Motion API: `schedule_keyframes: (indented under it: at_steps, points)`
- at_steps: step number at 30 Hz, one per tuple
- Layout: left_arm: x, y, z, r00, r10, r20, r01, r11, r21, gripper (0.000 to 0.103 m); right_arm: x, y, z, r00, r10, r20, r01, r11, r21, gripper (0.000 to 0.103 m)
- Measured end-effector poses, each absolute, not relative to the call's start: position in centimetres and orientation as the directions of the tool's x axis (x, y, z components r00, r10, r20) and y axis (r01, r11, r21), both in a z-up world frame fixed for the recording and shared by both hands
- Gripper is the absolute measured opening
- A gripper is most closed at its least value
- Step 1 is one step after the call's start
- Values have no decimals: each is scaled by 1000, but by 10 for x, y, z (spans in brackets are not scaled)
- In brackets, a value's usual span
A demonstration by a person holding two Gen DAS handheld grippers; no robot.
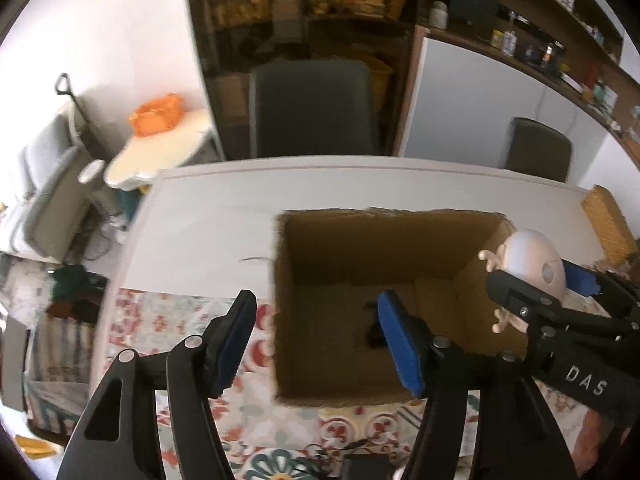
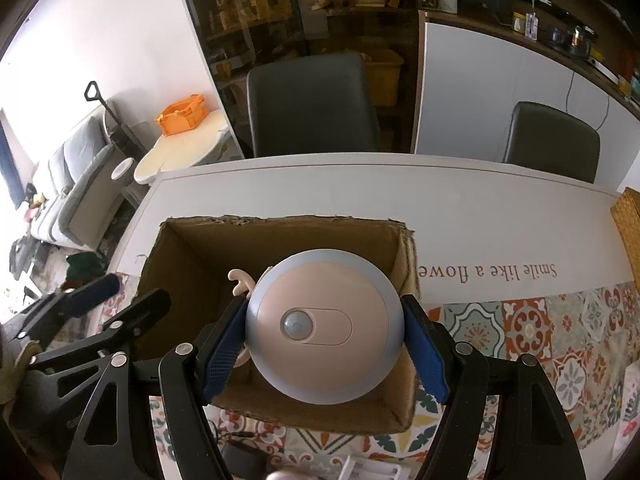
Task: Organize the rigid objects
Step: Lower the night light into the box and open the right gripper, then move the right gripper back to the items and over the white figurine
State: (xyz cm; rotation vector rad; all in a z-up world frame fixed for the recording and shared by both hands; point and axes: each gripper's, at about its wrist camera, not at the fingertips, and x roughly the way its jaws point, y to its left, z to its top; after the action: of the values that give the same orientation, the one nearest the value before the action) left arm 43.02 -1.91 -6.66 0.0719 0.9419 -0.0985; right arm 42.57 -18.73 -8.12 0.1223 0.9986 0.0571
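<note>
- While the right gripper [image 2: 324, 332] pinches the round sensor light [image 2: 320, 328] between its blue pads [image 2: 224, 344], that light hangs over the open cardboard box [image 2: 200, 248].
- Left gripper [image 1: 320, 344] stands spread, nothing between its fingers, above the box's left wall.
- Box rests on the white table [image 2: 480, 216].

"DAS" stands on the right gripper [image 1: 540, 300]; "Smile like a flowe" on the tablecloth [image 2: 480, 240].
</note>
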Motion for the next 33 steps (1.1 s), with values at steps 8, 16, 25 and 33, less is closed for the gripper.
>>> schedule_keyframes:
  at_steps: [8, 16, 25, 33]
  points:
    - [419, 0, -55, 634, 39, -772, 27, 997, 73, 76, 433, -175, -84, 525, 90, -846, 17, 993, 116, 80]
    - [393, 2, -46, 674, 34, -738, 19, 998, 64, 84, 404, -180, -73, 561, 46, -827, 55, 994, 93, 87]
    - [352, 4, -33, 711, 14, -703, 5, 1000, 26, 94, 358, -188, -51, 635, 37, -772, 72, 992, 108, 87]
    - [316, -1, -30, 730, 21, -683, 9, 999, 41, 95, 319, -193, -42, 669, 44, -742, 67, 991, 118, 87]
